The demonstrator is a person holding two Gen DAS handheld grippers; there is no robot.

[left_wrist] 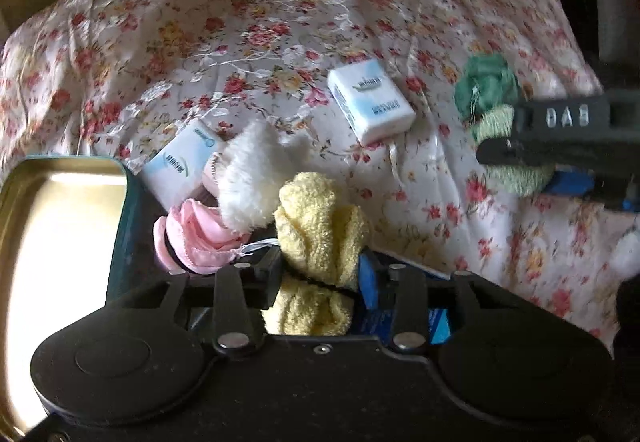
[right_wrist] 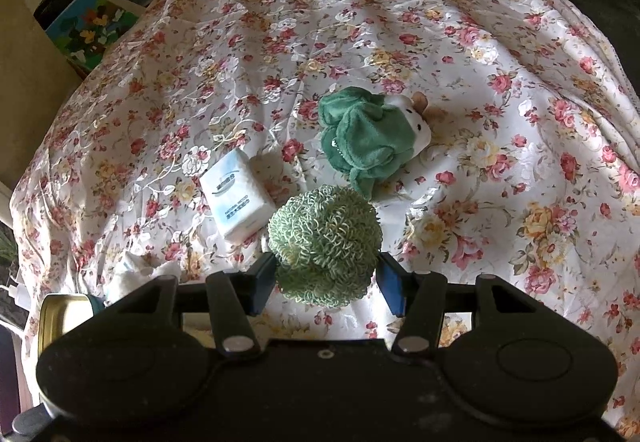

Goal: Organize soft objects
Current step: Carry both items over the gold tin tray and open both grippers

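Observation:
My left gripper (left_wrist: 320, 274) is shut on a yellow terry cloth (left_wrist: 320, 218), held low over the floral bedspread beside a metal tin (left_wrist: 60, 242). A white fluffy piece (left_wrist: 248, 178) and a pink cloth (left_wrist: 200, 238) lie by the tin's edge. My right gripper (right_wrist: 326, 278) is shut on a green looped ball (right_wrist: 324, 242); it also shows in the left wrist view (left_wrist: 516, 162). A green plush toy (right_wrist: 360, 138) with a white face lies just beyond the ball.
Two white tissue packs lie on the bedspread (left_wrist: 280, 2), one by the tin (left_wrist: 180, 166) and one in the middle (left_wrist: 372, 102); the latter also shows in the right wrist view (right_wrist: 236, 198). A colourful book (right_wrist: 92, 30) stands beyond the bed's left edge.

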